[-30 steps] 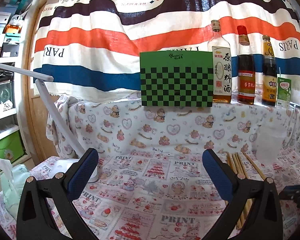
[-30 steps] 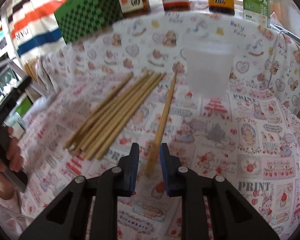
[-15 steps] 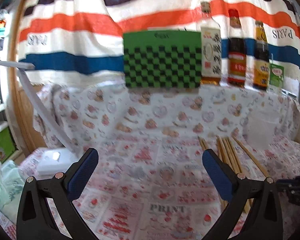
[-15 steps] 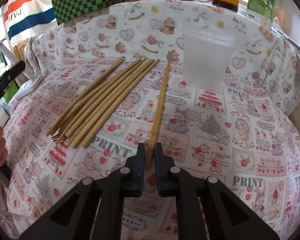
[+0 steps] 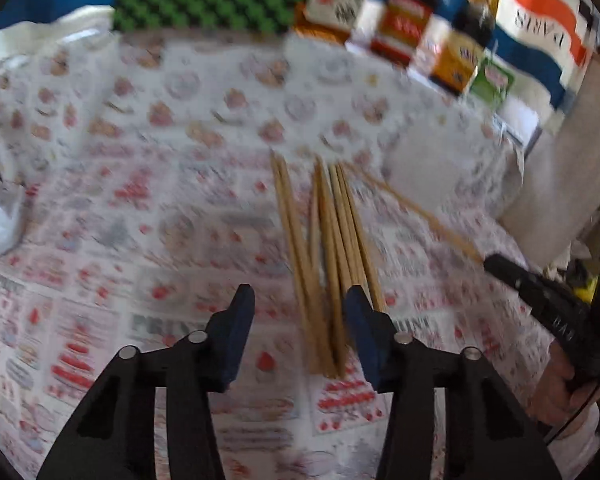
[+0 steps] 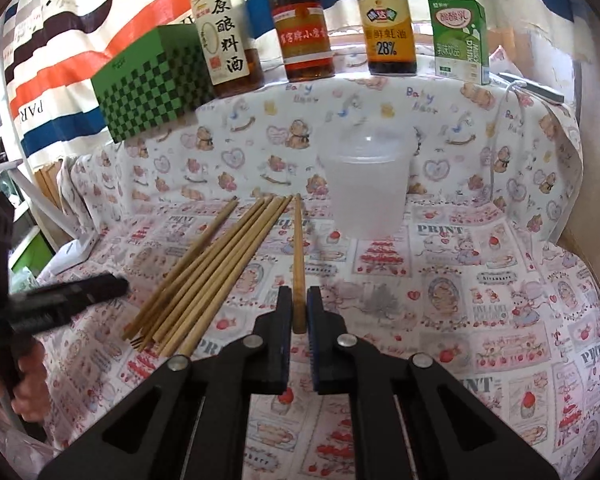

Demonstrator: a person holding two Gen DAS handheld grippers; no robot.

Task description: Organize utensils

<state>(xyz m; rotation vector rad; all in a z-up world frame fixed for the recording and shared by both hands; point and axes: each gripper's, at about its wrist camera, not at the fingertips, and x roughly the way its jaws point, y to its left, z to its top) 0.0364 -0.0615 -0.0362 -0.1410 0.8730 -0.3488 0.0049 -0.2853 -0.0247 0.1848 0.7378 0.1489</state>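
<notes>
Several wooden chopsticks (image 5: 328,248) lie in a loose bundle (image 6: 212,276) on the printed tablecloth. My left gripper (image 5: 300,320) points down at their near ends. Its jaws are closing with those ends between them, close to the right finger, and the pads do not press on them. My right gripper (image 6: 299,308) is shut on the near end of a single chopstick (image 6: 299,248), which points toward a translucent plastic cup (image 6: 366,184). In the left wrist view the right gripper (image 5: 540,296) and its chopstick (image 5: 420,216) show at the right. A finger of the left gripper (image 6: 72,292) shows at the left of the right wrist view.
At the back, a raised ledge holds a green checkered box (image 6: 152,84), three sauce bottles (image 6: 304,28) and a green milk carton (image 6: 460,40). A white lamp base (image 6: 74,254) sits at the table's left. A striped cloth hangs behind.
The left gripper has tipped down from the back wall onto the chopstick bundle and narrowed its jaws. The right gripper has closed on the single chopstick and risen a little.
</notes>
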